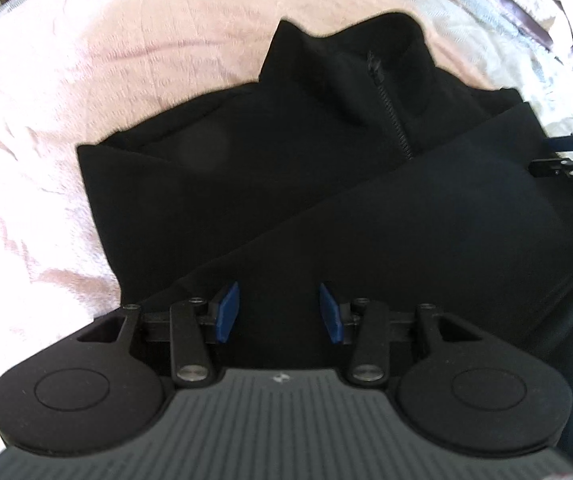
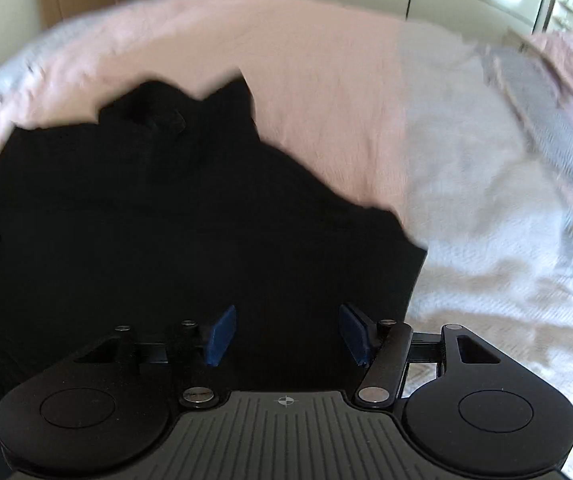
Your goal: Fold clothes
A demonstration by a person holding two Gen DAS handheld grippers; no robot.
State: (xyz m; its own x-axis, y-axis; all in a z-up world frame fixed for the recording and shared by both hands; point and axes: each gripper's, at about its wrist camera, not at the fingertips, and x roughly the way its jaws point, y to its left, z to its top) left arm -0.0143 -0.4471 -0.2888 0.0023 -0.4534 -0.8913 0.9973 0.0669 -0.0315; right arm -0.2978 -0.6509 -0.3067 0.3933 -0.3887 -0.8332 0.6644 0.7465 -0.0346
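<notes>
A: Jacket (image 1: 286, 168) is lying partly folded on the pink blanket (image 1: 106, 80), near the bed's near edge. Both my grippers, left gripper (image 1: 279, 312) and right gripper (image 2: 286, 334), are hovering spread, gripping nothing.

B: Advice?

A: I'm thinking: pinch the hem corners evenly. The hem itself is hiding under my grippers, black on black.

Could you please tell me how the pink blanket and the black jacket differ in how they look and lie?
The pink blanket is pale, fuzzy and spread wide; the black jacket is dark, smooth and partly folded, lying on the blanket. The jacket has a zipper; the blanket shows none. Both are soft fabric.
</notes>
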